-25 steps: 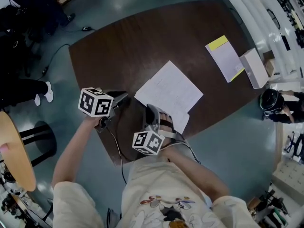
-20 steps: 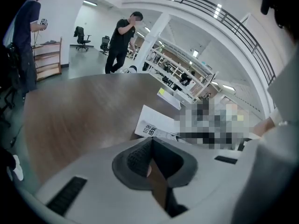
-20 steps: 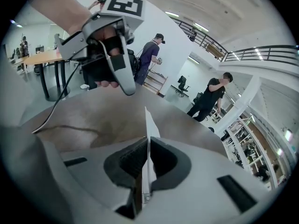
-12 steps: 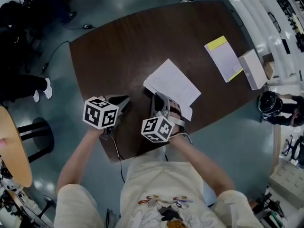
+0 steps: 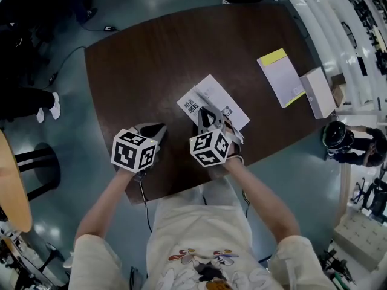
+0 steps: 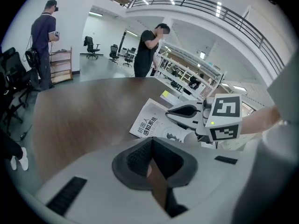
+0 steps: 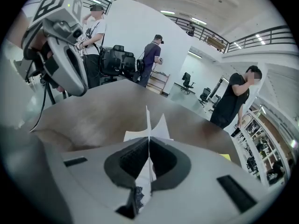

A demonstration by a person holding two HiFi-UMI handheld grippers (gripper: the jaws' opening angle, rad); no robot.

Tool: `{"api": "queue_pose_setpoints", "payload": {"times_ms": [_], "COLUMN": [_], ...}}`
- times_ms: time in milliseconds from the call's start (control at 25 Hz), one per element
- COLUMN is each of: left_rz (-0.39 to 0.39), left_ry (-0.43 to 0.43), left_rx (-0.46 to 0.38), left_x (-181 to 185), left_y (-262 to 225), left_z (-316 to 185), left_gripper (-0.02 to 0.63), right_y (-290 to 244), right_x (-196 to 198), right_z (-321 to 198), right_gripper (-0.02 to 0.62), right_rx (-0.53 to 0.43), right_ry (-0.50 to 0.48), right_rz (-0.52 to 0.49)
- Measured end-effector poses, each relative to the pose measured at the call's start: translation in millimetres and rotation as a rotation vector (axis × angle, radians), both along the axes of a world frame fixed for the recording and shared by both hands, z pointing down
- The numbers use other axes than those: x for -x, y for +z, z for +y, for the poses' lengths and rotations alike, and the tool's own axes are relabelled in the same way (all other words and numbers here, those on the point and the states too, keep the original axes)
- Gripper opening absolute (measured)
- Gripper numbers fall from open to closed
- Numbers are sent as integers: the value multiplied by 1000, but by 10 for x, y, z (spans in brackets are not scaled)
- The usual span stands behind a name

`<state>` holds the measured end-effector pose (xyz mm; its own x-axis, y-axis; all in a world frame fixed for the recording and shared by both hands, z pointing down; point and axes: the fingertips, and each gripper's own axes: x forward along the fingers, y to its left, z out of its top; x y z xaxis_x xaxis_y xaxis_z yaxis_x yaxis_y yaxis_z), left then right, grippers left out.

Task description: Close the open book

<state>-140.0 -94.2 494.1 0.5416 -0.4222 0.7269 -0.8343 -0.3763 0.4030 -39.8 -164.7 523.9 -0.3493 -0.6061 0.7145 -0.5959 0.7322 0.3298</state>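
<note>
1. Near the front edge of the bench (image 5: 157, 59), right in front of the person, sits the book (image 5: 202, 98). Its printed cover faces up in the head view, so it reads as folded over rather than lying spread open.
2. The right claw (image 5: 207, 115) is clamped on the near edge of the book. Its own view shows a thin white sheet edge-on, pinched between the pads. Can't tell if that's just the cover or a few pages with it.
3. The left claw (image 5: 156, 129) sits just beside the book on the left, not touching it. Its jaws are pressed together with nothing in them.
4. Progress-wise I'd say the flip is basically done. What's left is laying that pinched edge flat on the stack, letting go, and maybe giving it a press so it stays closed.
5. Further out to the right, well apart from the action, there's a yellow-edged pad (image 5: 281, 76) and a white box (image 5: 319, 92) right beside it. Neither is involved.
</note>
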Motion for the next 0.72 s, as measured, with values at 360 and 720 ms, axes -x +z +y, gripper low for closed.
{"api": "queue_pose_setpoints", "payload": {"times_ms": [360,720], "left_rz": [27,29], "left_ry": [-105,-177], "left_rx": [18,23], "left_x": [-202,-256], "left_y": [66,99], "left_z": [26,31], "left_gripper": [6,6], "right_y": [136,436], "right_x": [-262,-484], "right_z": [-428,-826], "right_gripper": [12,18], "right_rx": [53,144], "right_ry": [1,32], "right_rz": [-16,-45]}}
